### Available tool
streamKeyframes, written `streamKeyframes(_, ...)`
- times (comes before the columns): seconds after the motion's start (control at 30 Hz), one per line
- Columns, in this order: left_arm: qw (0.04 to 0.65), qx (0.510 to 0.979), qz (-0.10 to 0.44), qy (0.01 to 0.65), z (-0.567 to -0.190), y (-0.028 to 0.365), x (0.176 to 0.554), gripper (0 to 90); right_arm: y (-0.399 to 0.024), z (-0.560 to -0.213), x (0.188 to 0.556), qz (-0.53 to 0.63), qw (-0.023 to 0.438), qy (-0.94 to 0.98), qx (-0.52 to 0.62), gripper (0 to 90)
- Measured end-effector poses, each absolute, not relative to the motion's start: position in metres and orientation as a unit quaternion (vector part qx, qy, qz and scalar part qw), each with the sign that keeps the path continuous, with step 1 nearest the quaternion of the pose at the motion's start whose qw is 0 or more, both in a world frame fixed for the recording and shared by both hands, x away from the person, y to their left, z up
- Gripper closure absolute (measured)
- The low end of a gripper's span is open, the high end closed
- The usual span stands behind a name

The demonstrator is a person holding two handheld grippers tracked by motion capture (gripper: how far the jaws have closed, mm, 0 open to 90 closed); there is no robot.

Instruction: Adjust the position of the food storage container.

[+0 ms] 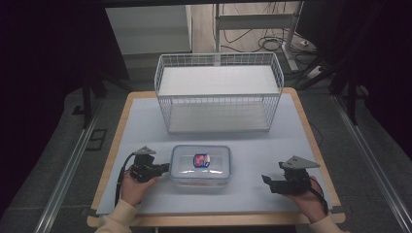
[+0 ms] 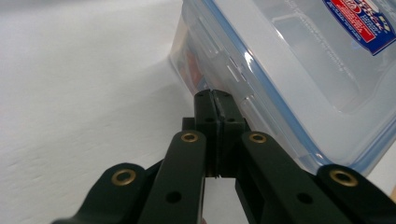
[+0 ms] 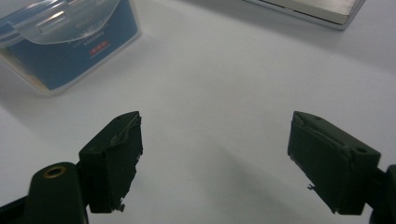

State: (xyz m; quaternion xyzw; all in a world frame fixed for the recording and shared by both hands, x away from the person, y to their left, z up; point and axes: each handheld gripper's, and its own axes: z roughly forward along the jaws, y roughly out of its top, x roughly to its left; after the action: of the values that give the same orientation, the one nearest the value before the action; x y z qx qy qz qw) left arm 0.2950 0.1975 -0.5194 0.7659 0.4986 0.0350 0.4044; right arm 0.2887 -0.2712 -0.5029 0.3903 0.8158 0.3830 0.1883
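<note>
- A clear plastic food container [image 1: 200, 166] with a blue-edged snap lid sits on the pale table mat [image 1: 145, 121], near the front edge and about midway between the two hands
- Something orange-red shows through its wall in the left gripper view [image 2: 192, 65]; what it is cannot be told
- A red, white and blue label [image 1: 201, 160] sits on the middle of the lid; in the left gripper view the label [image 2: 362, 21] has print too blurred to read
- In the right gripper view the container [image 3: 70, 42] shows a blue panel with a small red mark and pale lettering, unreadable
- A white wire basket [image 1: 218, 92] stands behind the container, toward the far side of the table; its two levels look bare, a flat white shelf above and a pale floor below
- The left gripper [image 1: 163, 168], held in the left hand [image 1: 133, 187], points at the container's left end; in its own view the left gripper [image 2: 215, 100] has its jaws pressed together with nothing between them, their tips right at the lid's side latch [image 2: 233, 77]
- The right gripper [image 1: 266, 179], in the right hand [image 1: 308, 196], rests well apart from the container's right side; the right gripper [image 3: 212, 158] has its jaws spread wide over bare mat
</note>
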Motion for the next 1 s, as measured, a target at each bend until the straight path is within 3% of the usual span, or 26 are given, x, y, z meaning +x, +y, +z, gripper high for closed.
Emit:
streamKeyframes(0.53, 0.412, 0.778, 0.032, 0.473, -0.519, 0.163, 0.301, 89.6, -0.271, -0.503, 0.289, 0.382, 0.188, 0.816, 0.390, 18.1)
streamKeyframes(1.0, 0.432, 0.756, 0.038, 0.491, -0.515, 0.195, 0.287, 88.2, -0.273, -0.502, 0.290, 0.391, 0.183, 0.812, 0.392, 17.7)
